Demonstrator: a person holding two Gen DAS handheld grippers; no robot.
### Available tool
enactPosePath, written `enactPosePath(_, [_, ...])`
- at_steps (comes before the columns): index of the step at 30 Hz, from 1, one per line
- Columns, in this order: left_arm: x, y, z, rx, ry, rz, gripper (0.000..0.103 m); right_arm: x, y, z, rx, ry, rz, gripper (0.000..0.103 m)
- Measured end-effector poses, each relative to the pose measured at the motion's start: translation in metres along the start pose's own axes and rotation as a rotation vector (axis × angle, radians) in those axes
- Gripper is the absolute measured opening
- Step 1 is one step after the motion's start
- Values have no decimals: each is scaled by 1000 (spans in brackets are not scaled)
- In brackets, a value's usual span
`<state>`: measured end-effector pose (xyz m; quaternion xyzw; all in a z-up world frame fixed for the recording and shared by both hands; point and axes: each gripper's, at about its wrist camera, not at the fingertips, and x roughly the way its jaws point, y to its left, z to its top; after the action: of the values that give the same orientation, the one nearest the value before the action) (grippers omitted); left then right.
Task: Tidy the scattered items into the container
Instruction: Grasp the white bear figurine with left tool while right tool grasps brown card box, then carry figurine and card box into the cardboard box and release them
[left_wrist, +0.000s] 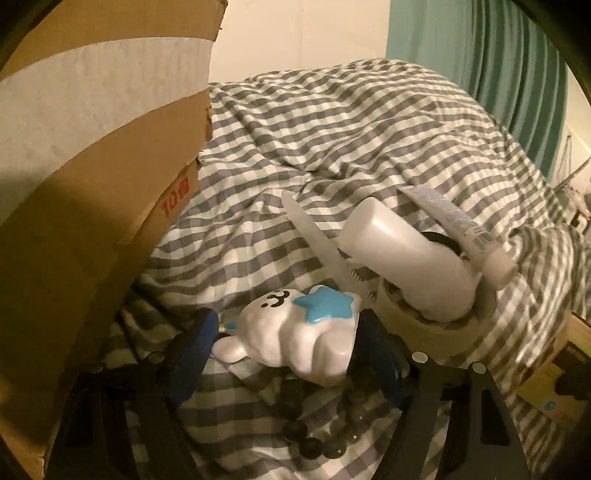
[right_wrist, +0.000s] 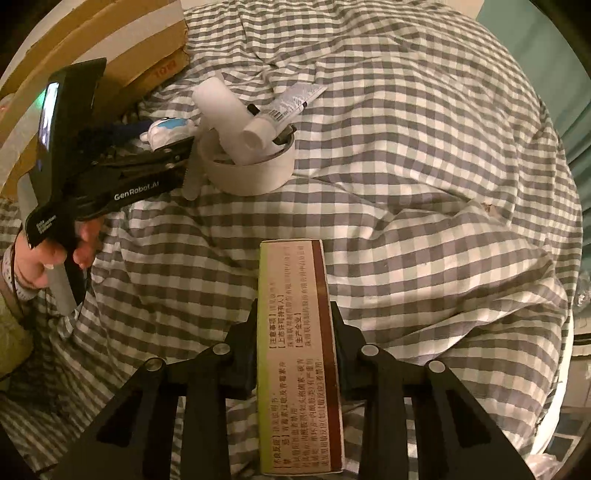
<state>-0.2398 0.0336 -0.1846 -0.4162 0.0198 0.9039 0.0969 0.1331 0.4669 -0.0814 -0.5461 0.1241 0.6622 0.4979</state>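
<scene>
The near end of the printed cardboard carton (right_wrist: 301, 354) is cut off by the frame. It is clamped in the right hand-held gripper (right_wrist: 295, 321) above the checked bed cover (right_wrist: 424, 206). The white bear figurine with a blue star (left_wrist: 291, 332) is framed by the left hand-held gripper (left_wrist: 288, 332), released, beside the brown cardboard box (left_wrist: 92, 184).

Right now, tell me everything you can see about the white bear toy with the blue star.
The white bear toy looks like glossy moulded plastic, with rounded ears, a small black printed face and a raised blue star on its body. It lies tipped on its side on the checked bedcover, between the blue-padded fingers of the left hand-held gripper, whose jaws stand wide around it; whether the pads press it is unclear. A white comb lies just behind it and dark beads just in front. A cardboard box stands to its left.
</scene>
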Motion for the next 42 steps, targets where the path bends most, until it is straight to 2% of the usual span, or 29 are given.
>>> enactPosePath(5, [-24, -8, -5, 28, -15, -50, 78, -11, 1, -4, -11, -15, -16, 29])
enactPosePath(8, [-48, -17, -10, 51, -33, -70, 78, -25, 3, -3, -2, -60, -16, 29])
enactPosePath(17, [-149, -30, -32, 13, -104, -156, 78, -101, 10, -11, 74, -246, -16, 29])
enactPosePath(21, [-193, -30, -13, 45, -183, -132, 78, -133, 27, -16, 95, -347, -20, 29])
enactPosePath(26, [-242, -9, 24, 49, -268, -87, 78, -177, 51, -6, 121, -459, 45, 29])
enactPosePath(30, [-268, 24, 56, 62, -347, -6, 78, -202, 79, 22, 96, -527, 120, 29])
enactPosePath(33, [-267, 59, 75, 34, -386, 63, 78, -213, 106, 54, 56, -565, 176, 29])
enactPosePath(36, [-257, 103, 79, -29, -410, 140, 78, -216, 136, 90, 16, -601, 226, 29])
enactPosePath(42, [-213, 167, 80, -148, -331, 170, 78, -192, 196, 160, -67, -602, 300, 29])
